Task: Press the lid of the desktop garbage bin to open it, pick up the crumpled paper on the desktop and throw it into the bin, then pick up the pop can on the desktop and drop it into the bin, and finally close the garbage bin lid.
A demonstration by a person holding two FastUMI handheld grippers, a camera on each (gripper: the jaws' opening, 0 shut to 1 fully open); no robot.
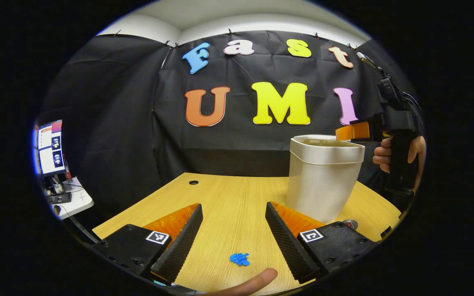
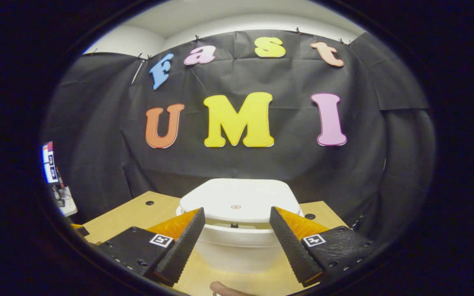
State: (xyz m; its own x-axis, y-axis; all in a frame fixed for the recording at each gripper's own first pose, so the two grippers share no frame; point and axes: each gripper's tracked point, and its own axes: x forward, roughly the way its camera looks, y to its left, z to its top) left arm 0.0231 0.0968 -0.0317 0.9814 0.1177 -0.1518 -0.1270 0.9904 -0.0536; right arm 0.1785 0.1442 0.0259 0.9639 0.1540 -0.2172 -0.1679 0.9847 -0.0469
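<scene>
A crumpled blue paper (image 1: 239, 259) lies on the wooden desktop (image 1: 228, 193), low between the fingers of my left gripper (image 1: 233, 205), which is open and holds nothing. The white garbage bin (image 1: 323, 176) stands to the right of it. A pop can (image 1: 350, 224) peeks out at the bin's foot, mostly hidden behind my left gripper's body. My right gripper (image 1: 352, 132), held by a hand (image 1: 383, 156), hovers at the bin's top edge. In the right gripper view, my right gripper (image 2: 237, 209) is open just above the front of the white lid (image 2: 237, 197), which lies flat on the bin.
A side desk with a monitor (image 1: 51, 148) and keyboard (image 1: 59, 198) stands off to the left. Cable holes (image 1: 193, 182) (image 2: 310, 216) sit near the desktop's far edge, with the black booth wall close behind. A person's fingertip (image 1: 257, 279) shows at the bottom.
</scene>
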